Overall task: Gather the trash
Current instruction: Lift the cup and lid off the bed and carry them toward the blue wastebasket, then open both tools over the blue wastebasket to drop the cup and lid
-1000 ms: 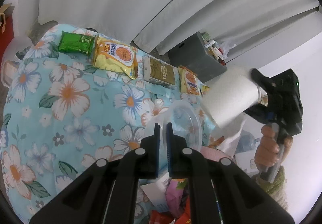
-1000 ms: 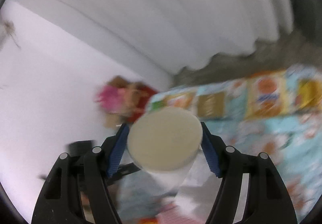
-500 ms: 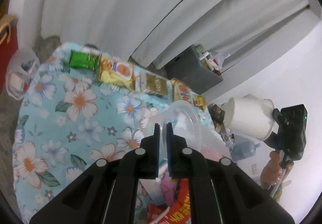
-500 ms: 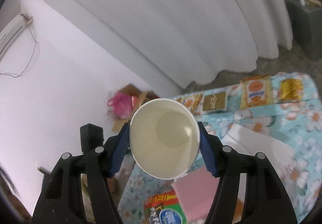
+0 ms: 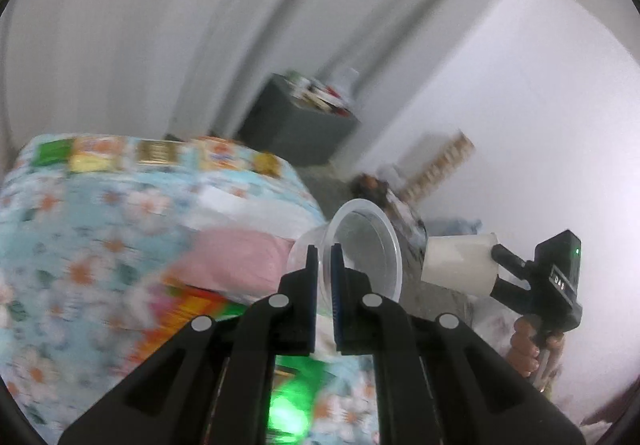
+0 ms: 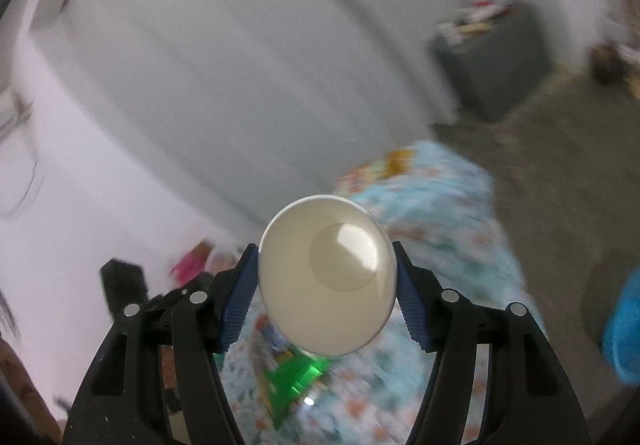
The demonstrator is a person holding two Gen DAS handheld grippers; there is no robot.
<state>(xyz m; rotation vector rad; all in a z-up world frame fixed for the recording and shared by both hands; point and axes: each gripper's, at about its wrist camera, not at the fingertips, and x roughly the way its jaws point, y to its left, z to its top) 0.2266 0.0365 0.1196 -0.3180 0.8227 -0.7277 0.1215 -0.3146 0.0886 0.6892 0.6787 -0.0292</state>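
Now both cups are airborne: the left gripper (image 5: 325, 277) pinches the clear plastic cup (image 5: 360, 253) by its rim wall, and at three o'clock the right gripper (image 6: 326, 287) clamps the paper cup (image 6: 326, 277) across its mouth. Risk: that thin rim grip could slip, or the squeezed paper cup buckle. Blur hides any packet lettering.
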